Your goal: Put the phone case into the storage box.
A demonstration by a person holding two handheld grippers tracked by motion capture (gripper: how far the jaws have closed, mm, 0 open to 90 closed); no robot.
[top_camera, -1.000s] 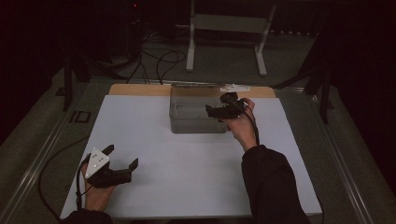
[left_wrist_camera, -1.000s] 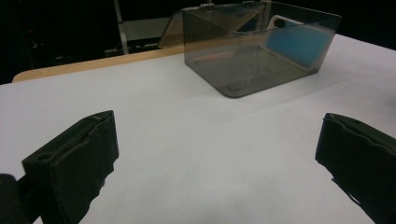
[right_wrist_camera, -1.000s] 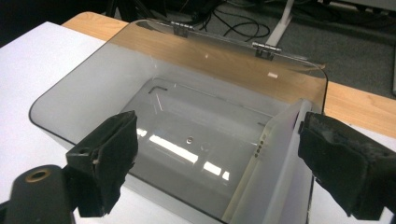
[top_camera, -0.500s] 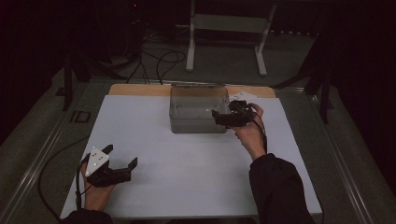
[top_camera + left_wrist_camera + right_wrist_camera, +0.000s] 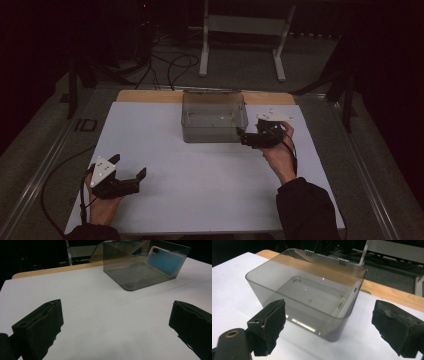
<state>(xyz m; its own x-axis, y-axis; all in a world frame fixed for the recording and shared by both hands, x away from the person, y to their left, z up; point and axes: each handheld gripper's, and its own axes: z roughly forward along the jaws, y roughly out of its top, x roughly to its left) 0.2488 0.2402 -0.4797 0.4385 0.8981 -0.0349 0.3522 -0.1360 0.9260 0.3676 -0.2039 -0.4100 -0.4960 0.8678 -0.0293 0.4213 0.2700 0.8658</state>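
Smoky translucent plastic is what you are closing in on: the box [image 5: 308,293] is sitting just ahead of your right gripper [image 5: 246,138], its near rounded corner falling between the spread fingers [image 5: 268,322], not yet touched. A second ago that gripper was hovering over the box's far right rim; now you are bringing it down beside the right wall, which suggests you are lining up to take hold of that wall or corner. Inside, the floor is looking bare and glossy, with a hinged lid [image 5: 324,255] folded back behind. Your left gripper [image 5: 131,172] is waiting well apart from the box [image 5: 145,265], fingers wide, over the matte white table sheet [image 5: 200,180].
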